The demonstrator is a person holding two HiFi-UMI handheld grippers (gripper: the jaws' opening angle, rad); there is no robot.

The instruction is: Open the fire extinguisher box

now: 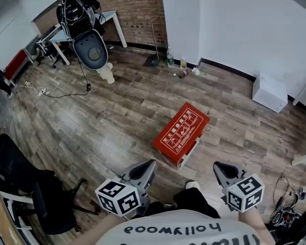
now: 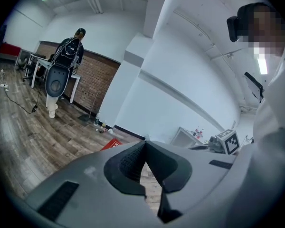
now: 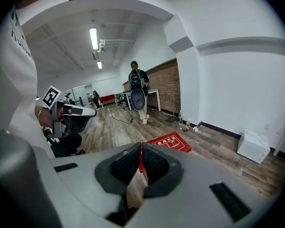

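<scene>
Neither claw held anything: the left claw had its jaws pressed together at the tips with nothing between them, and the right claw was likewise closed and empty. In the head view both hung low in front of the person, well short of the fire extinguisher box, which lay on the wooden floor ahead of them and roughly between their lines of aim.

By that showing the task had not been started. No contact had been made, and the approach, the hold on the lid and the lifting all remained to be done.

The box was a flat red case lying on its back, angled across the planks, with its lid shut. White lettering and small diagrams covered the top, and a pale edge ran along the nearer side. Any latch or handle was too small to make out.
</scene>
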